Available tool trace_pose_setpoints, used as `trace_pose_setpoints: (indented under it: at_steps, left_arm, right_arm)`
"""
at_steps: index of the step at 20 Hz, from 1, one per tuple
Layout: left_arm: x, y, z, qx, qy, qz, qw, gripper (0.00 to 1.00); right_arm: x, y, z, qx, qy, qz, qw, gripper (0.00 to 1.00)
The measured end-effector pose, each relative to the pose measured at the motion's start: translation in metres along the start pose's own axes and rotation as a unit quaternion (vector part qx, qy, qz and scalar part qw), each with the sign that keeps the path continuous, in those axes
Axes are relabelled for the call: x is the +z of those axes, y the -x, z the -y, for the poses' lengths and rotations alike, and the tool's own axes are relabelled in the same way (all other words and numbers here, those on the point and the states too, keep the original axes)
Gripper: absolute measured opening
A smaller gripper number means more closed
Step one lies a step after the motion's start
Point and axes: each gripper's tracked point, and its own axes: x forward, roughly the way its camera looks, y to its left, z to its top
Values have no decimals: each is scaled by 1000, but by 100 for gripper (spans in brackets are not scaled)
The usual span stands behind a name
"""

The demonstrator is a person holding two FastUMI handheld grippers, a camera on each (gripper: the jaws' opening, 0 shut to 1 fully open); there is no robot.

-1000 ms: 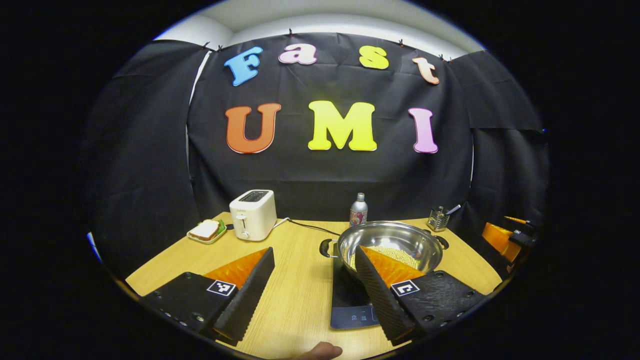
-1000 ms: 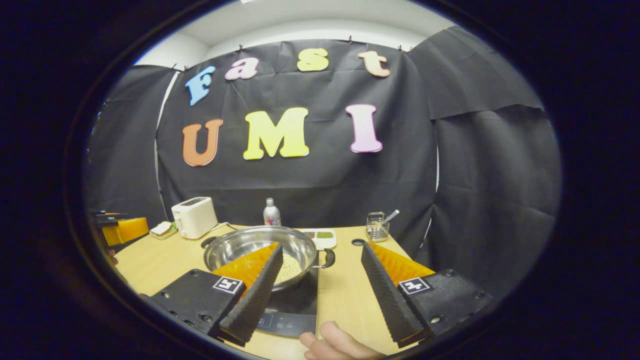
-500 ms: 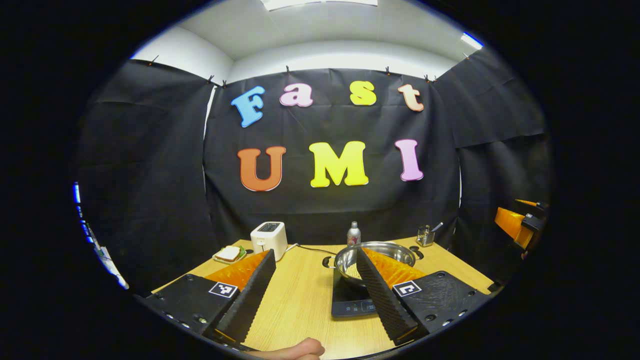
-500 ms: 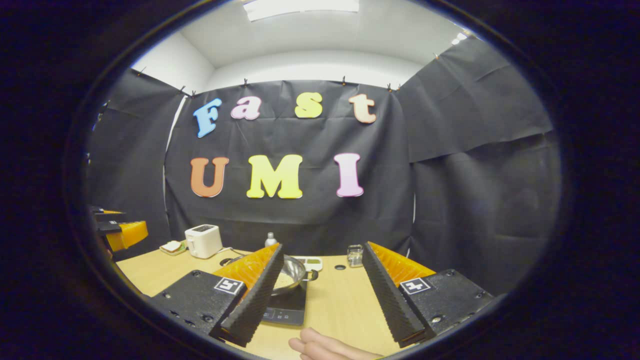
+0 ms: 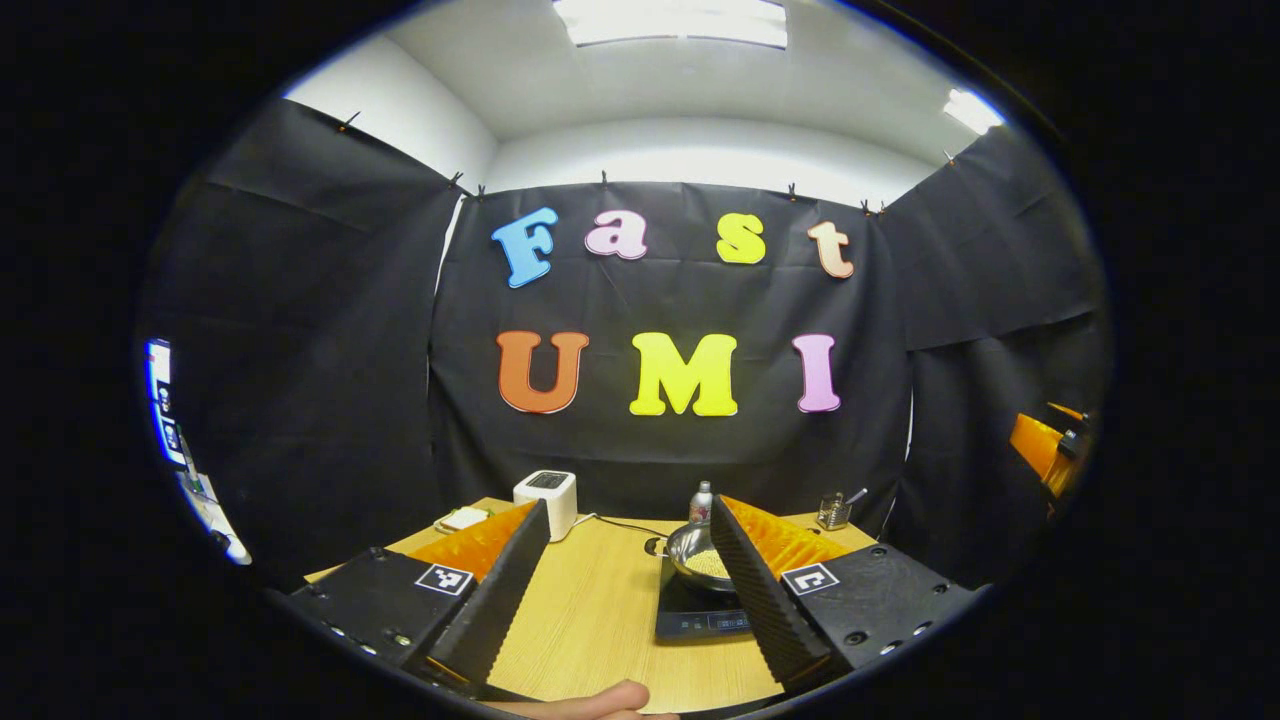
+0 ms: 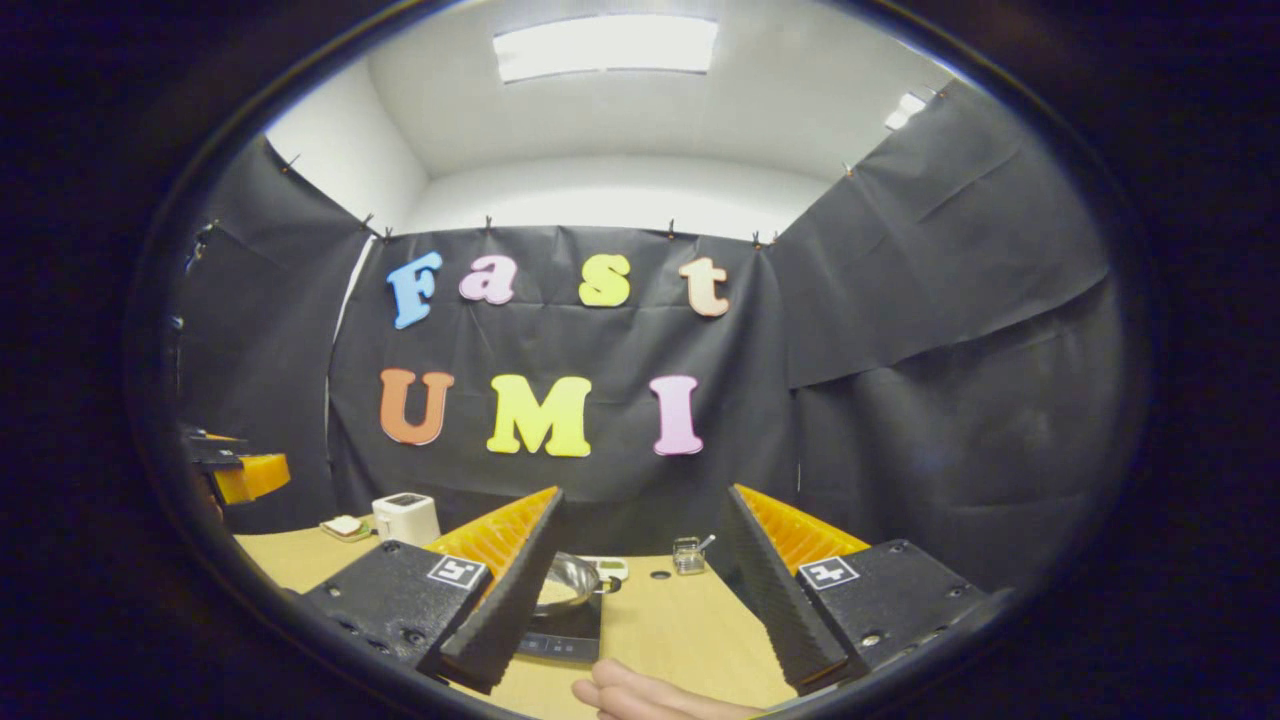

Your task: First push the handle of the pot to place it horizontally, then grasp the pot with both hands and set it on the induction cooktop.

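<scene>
1. Left gripper view: the left gripper (image 5: 630,590) has its two fingers spread wide apart with nothing between them but bare wooden table (image 5: 590,610).
2. In that same view the pot (image 5: 697,556) sits on the induction cooktop (image 5: 690,618), far from the gripper, with pale grains inside and one small loop handle (image 5: 654,546) sticking out on the side toward the toaster. The gripper's own finger covers the pot's other side.
3. Also there: a white toaster (image 5: 547,500) with its cord trailing across the table, a plate of food (image 5: 462,519) just beside it, a small bottle (image 5: 702,500) behind the pot, and a wire holder (image 5: 830,512) with a utensil in it near the back corner.
4. At the far edge of this view, part of the right gripper (image 5: 1045,450) is seen against the black cloth.
5. A fingertip (image 5: 610,700) shows at the bottom edge.
6. Right gripper view: the right gripper (image 6: 640,590) is likewise held wide open and grips nothing.
7. Here the pot (image 6: 566,582) shows its opposite loop handle (image 6: 611,583), on the side toward the wire holder (image 6: 687,555); the cooktop (image 6: 566,640) lies under it.
8. This view adds a shallow tray (image 6: 606,568) behind the pot and a small dark hole (image 6: 660,575) in the table (image 6: 680,640).
9. Several fingers of a hand (image 6: 650,698) reach in at the bottom, and the left gripper (image 6: 240,470) shows at the side, above the table's far end.
</scene>
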Motion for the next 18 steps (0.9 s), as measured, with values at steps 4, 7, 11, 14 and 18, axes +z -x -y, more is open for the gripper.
trace_pose_setpoints:
  at_steps: [4,7,11,14,18]
  left_arm:
    - [2,2,0,-4,-3,8,1000,95]
    - [-1,0,2,-6,-10,8,1000,95]
    - [-4,-6,5,-9,-7,5,1000,95]
    - [-9,-9,3,-5,-14,1,1000,95]
    - [-13,-10,8,-13,-19,-1,1000,95]
  right_arm:
    - [-7,1,3,0,0,-9,1000,97]
    - [-16,-3,7,-3,-1,-25,1000,98]
    - [-24,-6,-4,13,-15,-44,999,97]
    - [-25,-5,-11,29,-11,-44,999,98]
    - [-30,-4,-11,32,-14,-50,998,97]
